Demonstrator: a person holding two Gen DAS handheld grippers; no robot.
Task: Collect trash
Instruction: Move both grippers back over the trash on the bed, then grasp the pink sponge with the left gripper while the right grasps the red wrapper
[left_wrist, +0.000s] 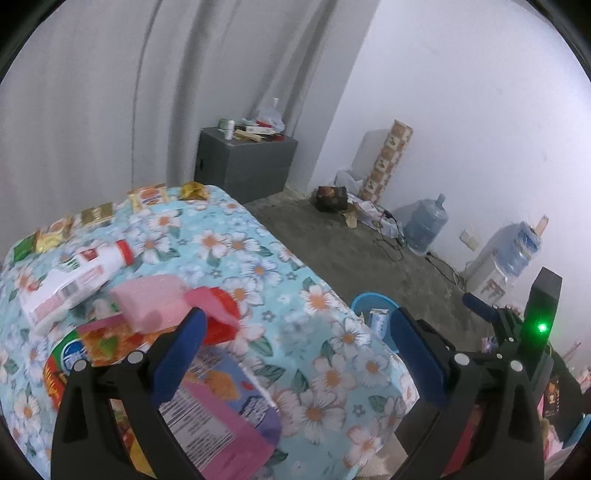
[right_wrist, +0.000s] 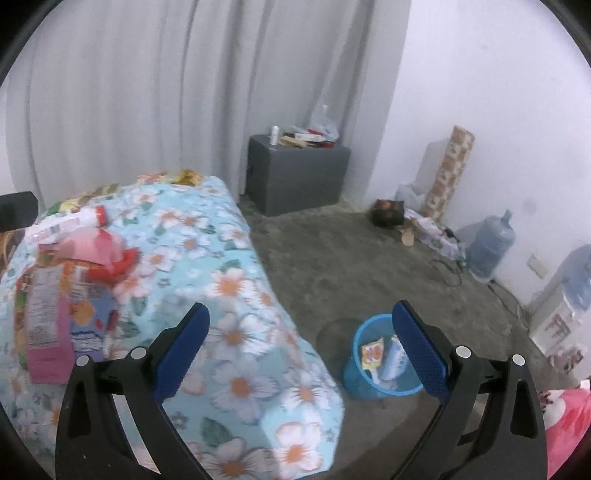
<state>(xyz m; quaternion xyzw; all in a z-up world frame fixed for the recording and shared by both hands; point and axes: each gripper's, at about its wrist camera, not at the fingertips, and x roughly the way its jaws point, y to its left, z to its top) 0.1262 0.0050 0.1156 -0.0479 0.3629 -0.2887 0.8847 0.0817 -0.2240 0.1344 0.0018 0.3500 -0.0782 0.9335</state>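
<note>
A table under a blue flowered cloth (left_wrist: 295, 317) (right_wrist: 221, 266) carries a heap of trash: a white tube with a red cap (left_wrist: 85, 273) (right_wrist: 74, 221), a pink wrapper (left_wrist: 155, 302) (right_wrist: 88, 247), and a pink and purple snack bag (left_wrist: 218, 417) (right_wrist: 55, 317). Small sachets (left_wrist: 147, 197) line the far edge. On the floor stands a blue bin (right_wrist: 380, 362) (left_wrist: 373, 306) with wrappers inside. My left gripper (left_wrist: 295, 358) is open above the table's near corner, nothing between its fingers. My right gripper (right_wrist: 301, 350) is open wide over the table's edge and the bin, empty.
A grey cabinet (right_wrist: 295, 173) with clutter on top stands against the curtain. Along the right wall are water jugs (right_wrist: 489, 243), a patterned roll (right_wrist: 448, 170), cables and a dark box (right_wrist: 388, 212). Bare concrete floor lies between table and wall. The other gripper's body with a green light (left_wrist: 541, 326) shows at right.
</note>
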